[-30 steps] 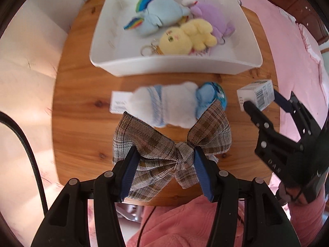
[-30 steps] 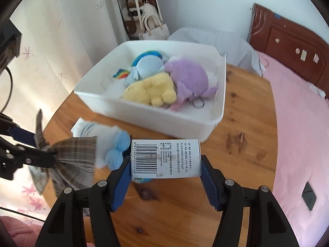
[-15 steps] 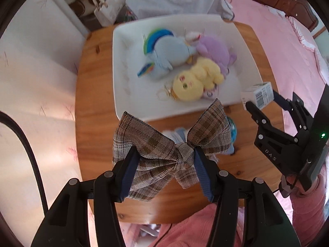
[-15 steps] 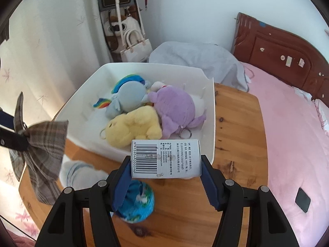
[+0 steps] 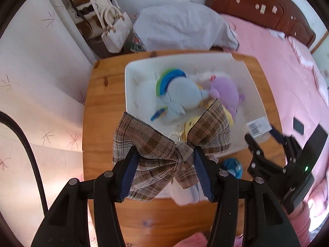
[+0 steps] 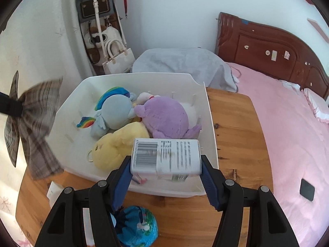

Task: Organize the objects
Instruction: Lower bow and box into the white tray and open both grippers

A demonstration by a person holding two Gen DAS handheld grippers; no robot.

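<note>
The left gripper (image 5: 164,160) clamps a brown plaid fabric bow (image 5: 170,142) by its knot, held above the near left part of the white plastic bin (image 6: 209,123) on the round wooden table (image 6: 234,127). The right gripper (image 6: 166,170) grips a small white barcoded carton (image 6: 166,156) over the bin's near right corner. Inside lie a blue rainbow-maned plush pony (image 6: 115,113), a purple plush (image 6: 164,117) and a yellow plush (image 6: 117,146). A blue bundle, perhaps rolled fabric (image 6: 135,226), rests on the table near the bin.
</note>
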